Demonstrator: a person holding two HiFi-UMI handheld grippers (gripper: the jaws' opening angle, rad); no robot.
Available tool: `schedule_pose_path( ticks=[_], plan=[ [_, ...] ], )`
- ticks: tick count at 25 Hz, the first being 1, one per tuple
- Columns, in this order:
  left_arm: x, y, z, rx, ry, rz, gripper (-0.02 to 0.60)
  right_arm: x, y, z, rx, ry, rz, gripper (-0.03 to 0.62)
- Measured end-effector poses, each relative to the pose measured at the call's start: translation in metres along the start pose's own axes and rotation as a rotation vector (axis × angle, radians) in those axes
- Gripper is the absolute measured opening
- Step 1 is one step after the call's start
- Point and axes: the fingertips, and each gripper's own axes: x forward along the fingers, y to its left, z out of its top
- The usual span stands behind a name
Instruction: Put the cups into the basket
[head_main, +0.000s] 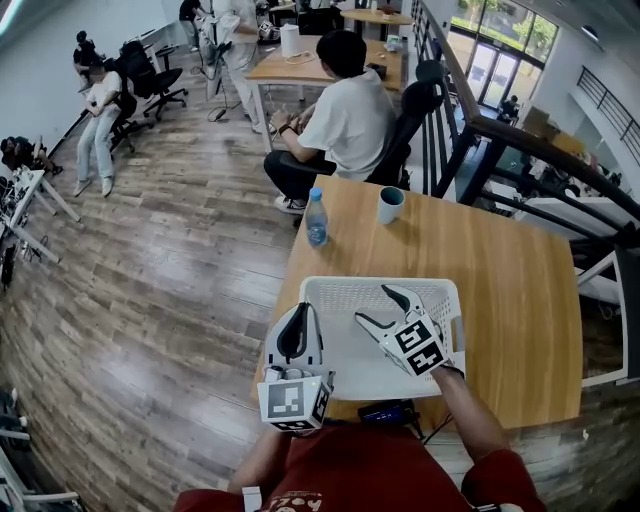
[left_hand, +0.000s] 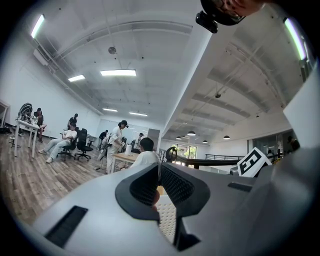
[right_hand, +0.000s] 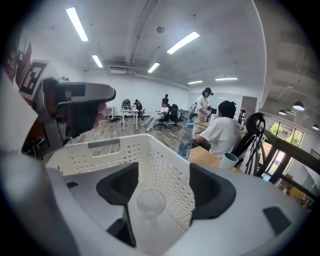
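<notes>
Your right tongs (head_main: 372, 305) are hanging over the white basket (head_main: 330, 292), and their jaws are standing wide apart, gripping nothing. Just ahead of them and lower down, a clear cup (right_hand: 150, 202) is resting on the basket floor close to the perforated wall. In the right gripper view it is showing in the gap between the two pads. Whether it is standing or lying on its side cannot be told.

Your left tongs (head_main: 300, 312) are sitting just to the left of the right pair, at the basket's left rim. Their jaws are pressing together with the pads meeting, and nothing is sitting between them.

Well ahead of the right tongs, past the basket's far wall, a teal cup (head_main: 390, 204) is standing upright on the wooden table (head_main: 500, 290), outside the basket. Ahead of the left tongs, and left of that cup, a water bottle (head_main: 316, 218) with a blue cap is standing upright near the table's edge.

Farther ahead, beyond the table, a person in a white shirt (head_main: 350, 120) is sitting in a dark chair, facing away from you.
</notes>
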Motion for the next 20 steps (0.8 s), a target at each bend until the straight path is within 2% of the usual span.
schedule_pose_path(
  ticks=[9,11,15,20],
  plan=[
    [0.004,-0.005,0.007,0.004,-0.01,-0.014,0.023,-0.045,0.001,0.051,0.094,-0.193,-0.017,0.301],
    [0.005,-0.006,0.008,0.005,-0.01,-0.017,0.023,-0.057,-0.001,0.063,0.094,-0.241,-0.043,0.301],
    [0.009,-0.012,0.007,0.007,-0.009,-0.028,0.023,-0.079,-0.01,0.077,0.063,-0.336,-0.148,0.301],
    [0.013,-0.018,0.007,0.007,-0.009,-0.044,0.023,-0.096,-0.017,0.081,0.095,-0.396,-0.191,0.301]
  ],
)
